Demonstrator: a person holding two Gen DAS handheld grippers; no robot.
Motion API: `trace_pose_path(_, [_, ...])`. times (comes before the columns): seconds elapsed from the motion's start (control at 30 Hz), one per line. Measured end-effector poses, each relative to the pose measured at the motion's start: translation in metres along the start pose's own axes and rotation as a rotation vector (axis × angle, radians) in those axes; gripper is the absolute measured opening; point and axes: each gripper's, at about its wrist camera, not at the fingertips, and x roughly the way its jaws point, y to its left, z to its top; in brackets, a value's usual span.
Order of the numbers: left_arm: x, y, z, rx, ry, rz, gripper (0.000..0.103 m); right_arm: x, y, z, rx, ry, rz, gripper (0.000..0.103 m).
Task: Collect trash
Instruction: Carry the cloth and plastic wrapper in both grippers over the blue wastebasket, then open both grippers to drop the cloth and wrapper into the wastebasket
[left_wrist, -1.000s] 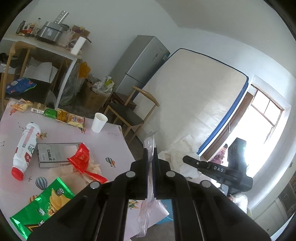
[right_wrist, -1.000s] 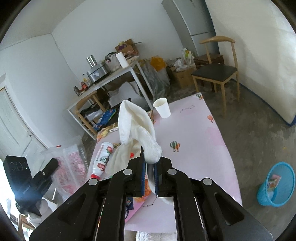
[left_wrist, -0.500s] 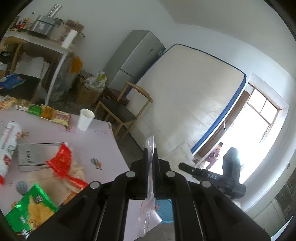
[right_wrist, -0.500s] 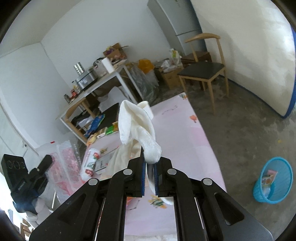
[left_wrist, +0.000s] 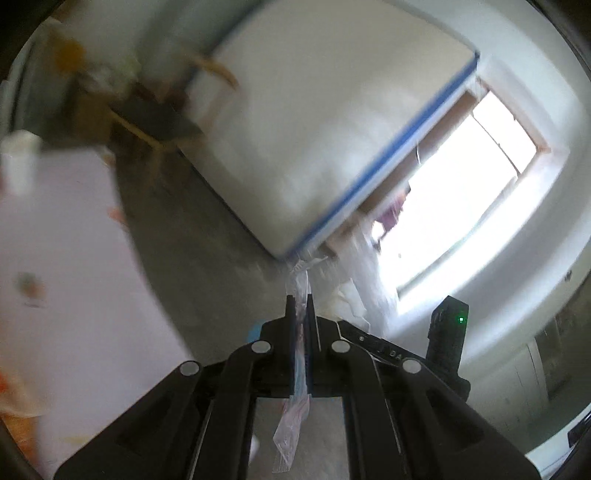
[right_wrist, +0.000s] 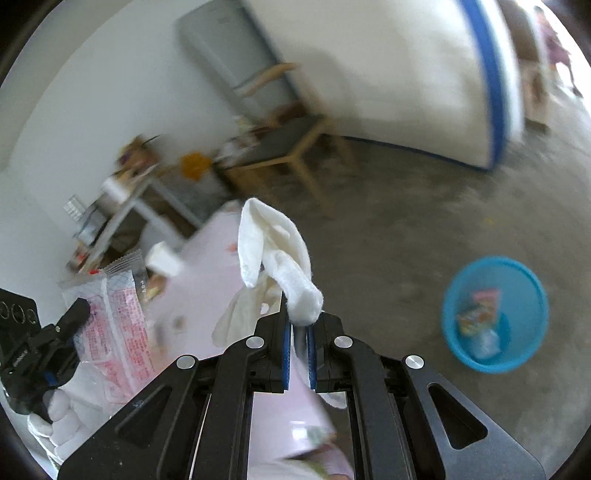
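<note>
Trash is pinched in both grippers. The left gripper (left_wrist: 300, 306) is closed on a thin clear plastic wrapper (left_wrist: 293, 413), which hangs down below its jaws. The right gripper (right_wrist: 298, 325) is closed on a crumpled white tissue (right_wrist: 275, 254) that sticks up above its jaws. Down on the grey floor sits a blue bin (right_wrist: 524, 295) with some wrappers inside. The pink table (left_wrist: 70, 266) is beside them. The wrapper's red writing is too blurry to read.

A pink table (right_wrist: 207, 280) bears a white cup (right_wrist: 164, 260); a blue basket (right_wrist: 495, 314) stands on the concrete floor (right_wrist: 406, 229).
</note>
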Motion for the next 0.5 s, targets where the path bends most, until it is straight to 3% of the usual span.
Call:
trace_pose_path(0.17, [0.124, -0.020, -0.010, 0.001, 0.203, -0.041, 0.003, 0.002, -0.092, -0.003, 0.165, -0.004, -0.120, 0.006])
trace_pose_path(0.37, [0.240, -0.041, -0.030, 0.014, 0.338, -0.064, 0.004, 0.025, -0.169, 0.004, 0.321, 0.000, -0.206, 0.008])
trace_pose_path(0.4, [0.263, -0.039, -0.035, -0.012, 0.384, -0.065, 0.004, 0.035, -0.183, 0.007, 0.341, 0.004, -0.228, 0.011])
trace_pose_path(0.43, [0.288, -0.036, -0.044, -0.059, 0.447, -0.062, 0.012, 0.042, -0.190, 0.007, 0.350, 0.010, -0.249, 0.018])
trace_pose_path(0.47, [0.303, -0.031, -0.049, -0.094, 0.490, -0.038, 0.026, 0.052, -0.201, 0.007, 0.372, 0.008, -0.268, 0.027])
trace_pose_path(0.5, [0.323, -0.021, -0.058, -0.149, 0.540, 0.038, 0.032, 0.060, -0.212, 0.003, 0.408, -0.004, -0.262, 0.050])
